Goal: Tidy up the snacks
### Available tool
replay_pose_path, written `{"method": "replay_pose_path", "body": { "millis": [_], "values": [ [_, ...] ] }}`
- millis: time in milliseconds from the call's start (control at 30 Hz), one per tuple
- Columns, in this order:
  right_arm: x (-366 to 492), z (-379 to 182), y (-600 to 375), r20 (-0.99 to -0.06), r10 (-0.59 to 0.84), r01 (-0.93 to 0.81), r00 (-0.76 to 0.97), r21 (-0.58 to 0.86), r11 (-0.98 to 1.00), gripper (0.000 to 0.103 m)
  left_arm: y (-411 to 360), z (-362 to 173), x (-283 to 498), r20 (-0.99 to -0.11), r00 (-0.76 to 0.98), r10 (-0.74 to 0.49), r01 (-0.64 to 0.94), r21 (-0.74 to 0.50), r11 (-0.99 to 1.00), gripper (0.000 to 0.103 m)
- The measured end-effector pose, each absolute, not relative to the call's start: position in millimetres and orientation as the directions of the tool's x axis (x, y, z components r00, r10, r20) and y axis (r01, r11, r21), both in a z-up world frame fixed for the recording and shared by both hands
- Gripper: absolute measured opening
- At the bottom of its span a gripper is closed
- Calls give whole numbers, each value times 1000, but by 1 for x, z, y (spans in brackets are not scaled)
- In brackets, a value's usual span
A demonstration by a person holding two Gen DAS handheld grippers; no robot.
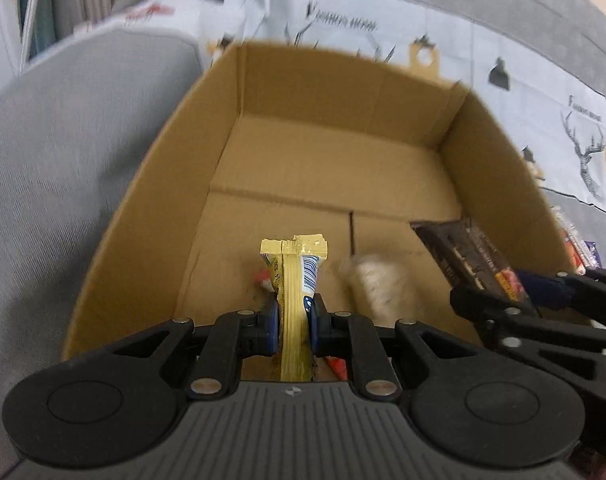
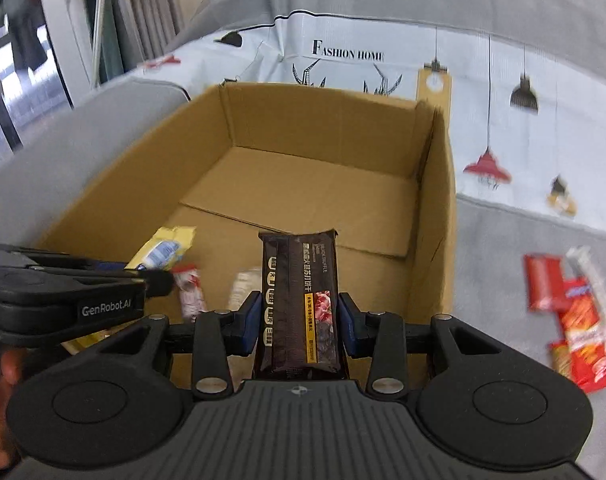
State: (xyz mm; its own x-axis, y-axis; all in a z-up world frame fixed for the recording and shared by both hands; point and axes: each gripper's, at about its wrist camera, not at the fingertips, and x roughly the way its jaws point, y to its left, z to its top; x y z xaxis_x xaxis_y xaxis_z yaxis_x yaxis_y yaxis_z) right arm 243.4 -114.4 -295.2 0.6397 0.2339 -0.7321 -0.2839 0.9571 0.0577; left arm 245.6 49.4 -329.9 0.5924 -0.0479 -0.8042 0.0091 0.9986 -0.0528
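An open cardboard box (image 1: pixel 303 92) (image 2: pixel 323 120) stands on a grey sofa. My left gripper (image 1: pixel 294 314) is shut on a yellow snack packet (image 1: pixel 293 276) and holds it over the near end of the box; the packet also shows in the right wrist view (image 2: pixel 163 250). My right gripper (image 2: pixel 299 318) is shut on a dark brown biscuit packet (image 2: pixel 299 300), held over the box beside the left one; it shows in the left wrist view (image 1: pixel 467 260). A white snack (image 1: pixel 377 286) and a red-white snack (image 2: pixel 189 292) lie on the box floor.
Several red and white snack packets (image 2: pixel 575 312) lie on the sofa seat to the right of the box. A printed white cloth (image 2: pixel 503 80) covers the sofa back behind the box. A grey armrest (image 1: pixel 63 160) is at the left.
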Motion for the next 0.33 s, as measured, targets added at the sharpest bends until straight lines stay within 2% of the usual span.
{"method": "replay_pose_path", "body": {
  "millis": [333],
  "values": [
    [248,-308,-93,-796,289,-338,532,113,934,42,60,-339,251,-821,571,-28,-9,-41,999,16]
  ]
}}
